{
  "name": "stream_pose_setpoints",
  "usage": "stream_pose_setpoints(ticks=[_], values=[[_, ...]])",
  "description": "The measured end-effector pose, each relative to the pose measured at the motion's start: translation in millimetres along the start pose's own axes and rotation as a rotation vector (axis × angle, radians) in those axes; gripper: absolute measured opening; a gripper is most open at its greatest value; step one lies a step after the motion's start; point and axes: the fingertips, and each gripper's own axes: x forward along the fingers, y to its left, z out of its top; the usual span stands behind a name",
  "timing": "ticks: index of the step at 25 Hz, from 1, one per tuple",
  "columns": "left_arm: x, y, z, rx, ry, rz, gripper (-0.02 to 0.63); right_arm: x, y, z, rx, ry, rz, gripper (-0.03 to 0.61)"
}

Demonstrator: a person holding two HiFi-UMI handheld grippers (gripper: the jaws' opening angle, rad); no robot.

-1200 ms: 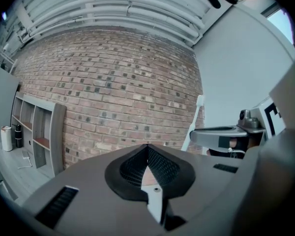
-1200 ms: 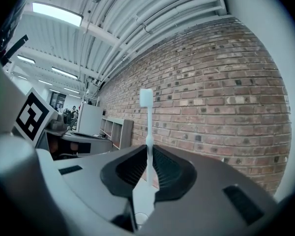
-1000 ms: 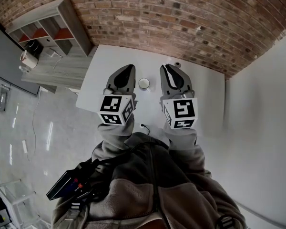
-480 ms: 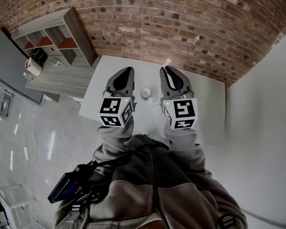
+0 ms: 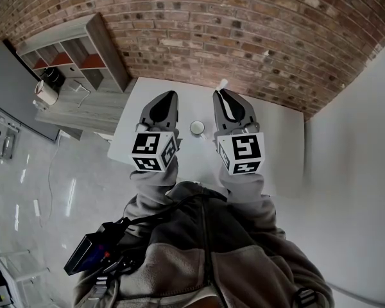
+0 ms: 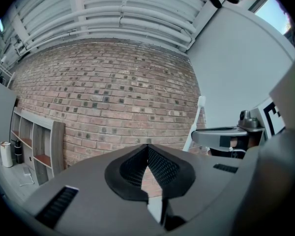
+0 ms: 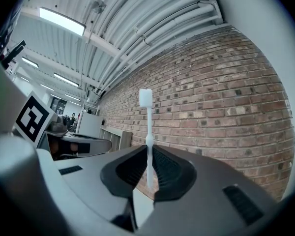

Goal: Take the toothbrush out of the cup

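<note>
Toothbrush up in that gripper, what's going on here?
A person holds a gripper in each hand over a white table. The right gripper is shut on a white toothbrush, whose bristle end sticks out past the jaws; it is already out of the cup. The cup stands on the table between the two grippers. The left gripper is shut and holds nothing.
</note>
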Motion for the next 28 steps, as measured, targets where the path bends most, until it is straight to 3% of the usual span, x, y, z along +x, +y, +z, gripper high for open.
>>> stream_pose_setpoints(ticks=[28], values=[[8, 0, 2, 0.003, -0.006, -0.01, 0.003, 2, -2, 13, -0.019, -0.056, -0.009, 0.029]])
